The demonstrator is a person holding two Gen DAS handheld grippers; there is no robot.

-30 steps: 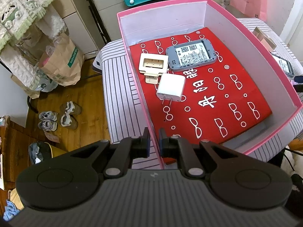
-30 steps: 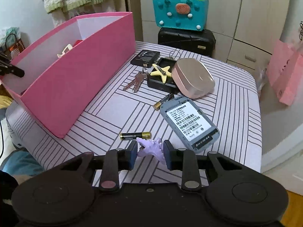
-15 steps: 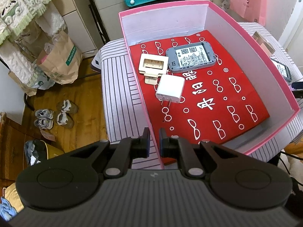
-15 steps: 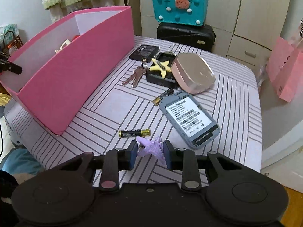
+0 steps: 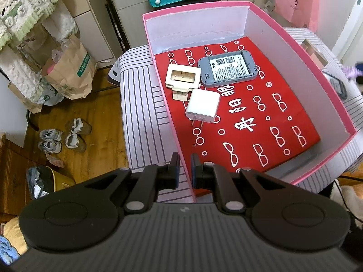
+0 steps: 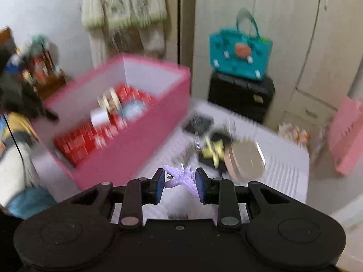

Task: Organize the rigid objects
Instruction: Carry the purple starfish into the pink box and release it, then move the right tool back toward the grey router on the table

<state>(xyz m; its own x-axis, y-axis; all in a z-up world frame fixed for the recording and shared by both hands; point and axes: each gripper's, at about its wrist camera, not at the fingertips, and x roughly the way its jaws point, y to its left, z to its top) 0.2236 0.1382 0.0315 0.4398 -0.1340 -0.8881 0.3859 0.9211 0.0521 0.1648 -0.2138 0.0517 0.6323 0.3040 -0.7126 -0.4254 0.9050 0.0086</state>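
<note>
Right claw (image 6: 178, 184): clamped on small purple plastic starfish (image 6: 181, 176); open pink cardboard box (image 6: 127, 151) lies ahead-left. Left claw (image 5: 183, 170): pinching box wall.

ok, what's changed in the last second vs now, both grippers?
The right gripper, shut on the purple starfish, has lifted it off the striped table; its view now looks down into the pink box, which it saw side-on before. Nothing was let go. Unchanged: the left gripper stays clamped on the box's near wall, and the white charger, cream clip and grey device lie inside as before.
</note>
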